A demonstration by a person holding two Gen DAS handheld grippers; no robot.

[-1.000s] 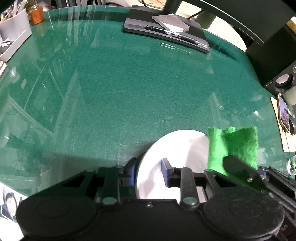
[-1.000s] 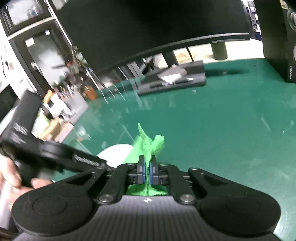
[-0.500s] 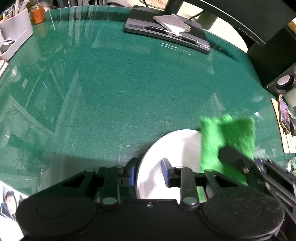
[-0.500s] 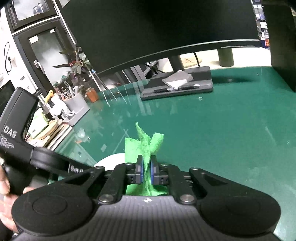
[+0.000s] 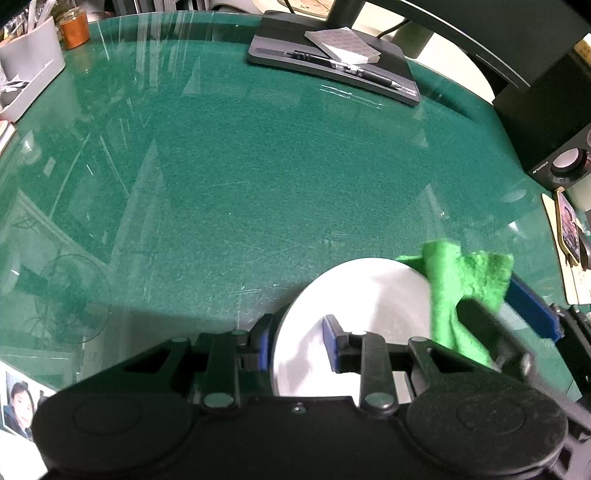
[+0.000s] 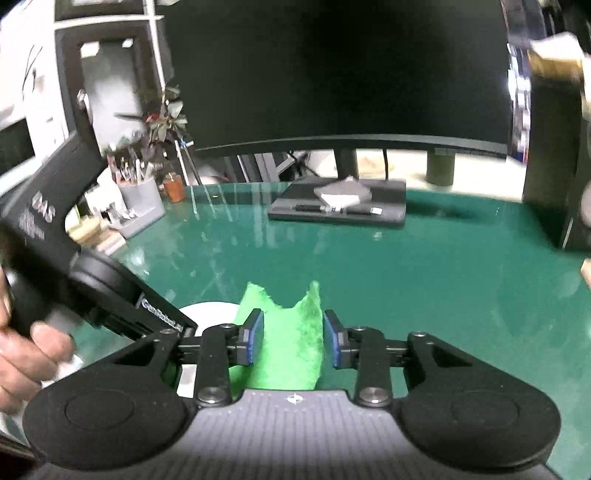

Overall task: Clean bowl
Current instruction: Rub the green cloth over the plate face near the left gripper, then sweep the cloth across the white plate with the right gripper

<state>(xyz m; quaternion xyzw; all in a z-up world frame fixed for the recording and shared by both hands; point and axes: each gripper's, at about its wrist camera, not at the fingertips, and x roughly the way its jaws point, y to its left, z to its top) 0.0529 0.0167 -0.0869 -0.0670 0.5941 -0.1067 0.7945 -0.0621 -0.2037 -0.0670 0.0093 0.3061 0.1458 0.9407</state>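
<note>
A white bowl point(image 5: 354, 295) sits on the green glass-topped table at the near edge. My left gripper point(image 5: 295, 343) is shut on the bowl's left rim, one finger outside and one inside. A green cloth point(image 5: 465, 291) lies at the bowl's right rim. In the right wrist view my right gripper point(image 6: 293, 341) is open, with the green cloth point(image 6: 288, 343) loose between its spread fingers. A sliver of the bowl point(image 6: 210, 312) shows behind the left gripper's body.
A dark monitor stand base point(image 5: 332, 62) with a pen and a grey pad lies at the back. A speaker point(image 5: 554, 147) stands right. A grey organiser point(image 5: 26, 70) and an orange jar point(image 5: 74, 27) stand at the far left. A phone point(image 5: 569, 229) lies right.
My right gripper has opened and let go of the green cloth, which was pinched before. The cloth has shifted at the bowl's right rim. The left gripper holds the bowl unchanged.
</note>
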